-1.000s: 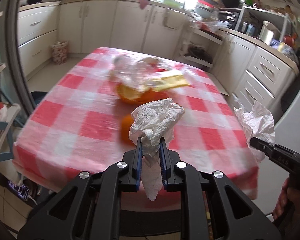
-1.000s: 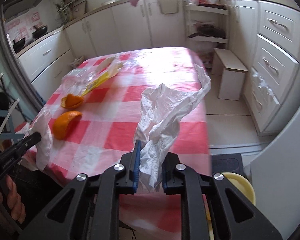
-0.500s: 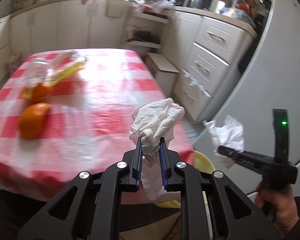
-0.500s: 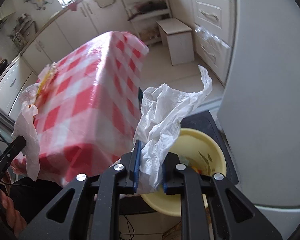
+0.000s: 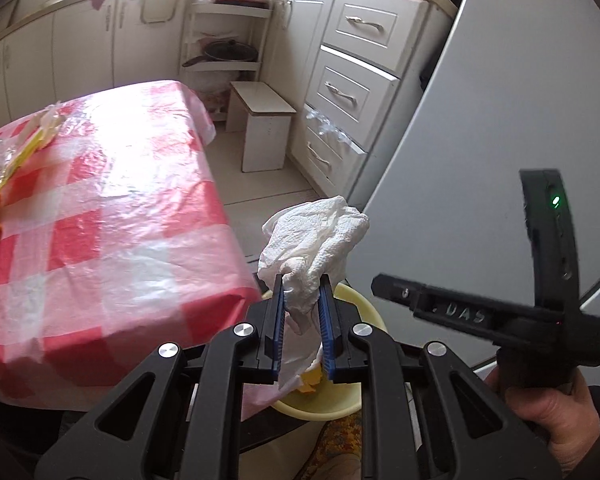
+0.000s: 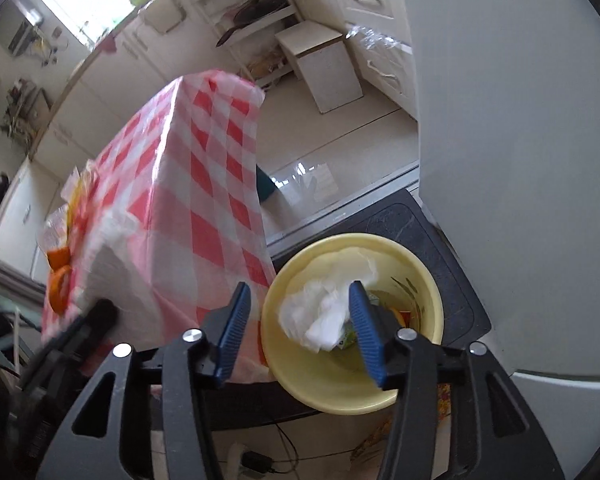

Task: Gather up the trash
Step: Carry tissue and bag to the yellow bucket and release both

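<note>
The left gripper (image 5: 302,320) holds a crumpled paper towel (image 5: 314,236) in narrow jaws above the yellow bin (image 5: 364,308). The right gripper (image 6: 298,328) hangs over that bin (image 6: 380,244), its jaws opening and clamping nothing; a white tissue (image 6: 328,312) lies inside it. The checkered tabletop (image 5: 112,216) sits at nine o'clock, orange peel (image 6: 58,276) on it.

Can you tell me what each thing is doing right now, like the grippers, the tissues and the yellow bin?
Left gripper: shut on a crumpled paper towel, above the bin.
Right gripper: jaws opening, nothing between them.
White tissue: lying loose inside the bin.
Yellow bin: uncovered, trash inside.
Orange peels: on the table.
</note>
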### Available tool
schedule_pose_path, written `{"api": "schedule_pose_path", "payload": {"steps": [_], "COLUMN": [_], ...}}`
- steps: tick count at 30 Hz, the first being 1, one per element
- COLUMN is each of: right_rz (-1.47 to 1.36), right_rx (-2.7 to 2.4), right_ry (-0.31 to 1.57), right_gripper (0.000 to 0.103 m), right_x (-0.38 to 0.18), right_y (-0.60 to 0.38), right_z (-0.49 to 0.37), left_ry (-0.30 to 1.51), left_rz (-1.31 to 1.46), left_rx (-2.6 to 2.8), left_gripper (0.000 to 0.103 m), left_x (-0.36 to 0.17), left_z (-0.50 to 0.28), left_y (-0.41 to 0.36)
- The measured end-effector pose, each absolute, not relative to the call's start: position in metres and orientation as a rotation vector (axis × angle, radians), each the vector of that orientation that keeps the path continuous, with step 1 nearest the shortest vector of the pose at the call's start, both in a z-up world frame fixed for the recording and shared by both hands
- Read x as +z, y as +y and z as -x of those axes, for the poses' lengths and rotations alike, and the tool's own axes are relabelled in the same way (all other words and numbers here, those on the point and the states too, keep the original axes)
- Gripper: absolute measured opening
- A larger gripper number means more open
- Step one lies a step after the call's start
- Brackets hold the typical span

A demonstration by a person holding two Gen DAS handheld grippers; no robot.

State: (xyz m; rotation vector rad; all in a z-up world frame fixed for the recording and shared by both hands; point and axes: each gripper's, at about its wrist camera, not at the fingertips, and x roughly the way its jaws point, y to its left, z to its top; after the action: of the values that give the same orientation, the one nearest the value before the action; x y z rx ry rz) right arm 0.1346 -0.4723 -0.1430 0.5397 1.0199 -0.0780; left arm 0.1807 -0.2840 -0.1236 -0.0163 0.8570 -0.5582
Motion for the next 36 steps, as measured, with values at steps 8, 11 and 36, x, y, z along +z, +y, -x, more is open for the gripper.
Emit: {"api": "schedule_pose_path", "payload": {"steps": [8,11,36], "right_rz": [-0.605,-0.614,-0.575], "right_rx": [-0.146,-0.151,-0.097], "right_ry": [0.858,0.816,0.757], "right_gripper": [0.064,0.064,0.068], "right_x": [-0.114,-0.106,-0.091], "right_y": [-0.497,-0.501,-0.481], "right_z": [-0.116,-0.114,-0.126], "left_ry": [0.895,0.907,0.917], "left_rz": [-0.02,-0.031,-0.047], "left_rx": [-0.588,-0.597,-0.605], "left_gripper": [0.015,0.015,0.044], "left_x": [-0.142,-0.147,-0.15], "left_z": [-0.183,-0.186,-0.179], "left_y": [-0.315,-0.323,-0.326]}}
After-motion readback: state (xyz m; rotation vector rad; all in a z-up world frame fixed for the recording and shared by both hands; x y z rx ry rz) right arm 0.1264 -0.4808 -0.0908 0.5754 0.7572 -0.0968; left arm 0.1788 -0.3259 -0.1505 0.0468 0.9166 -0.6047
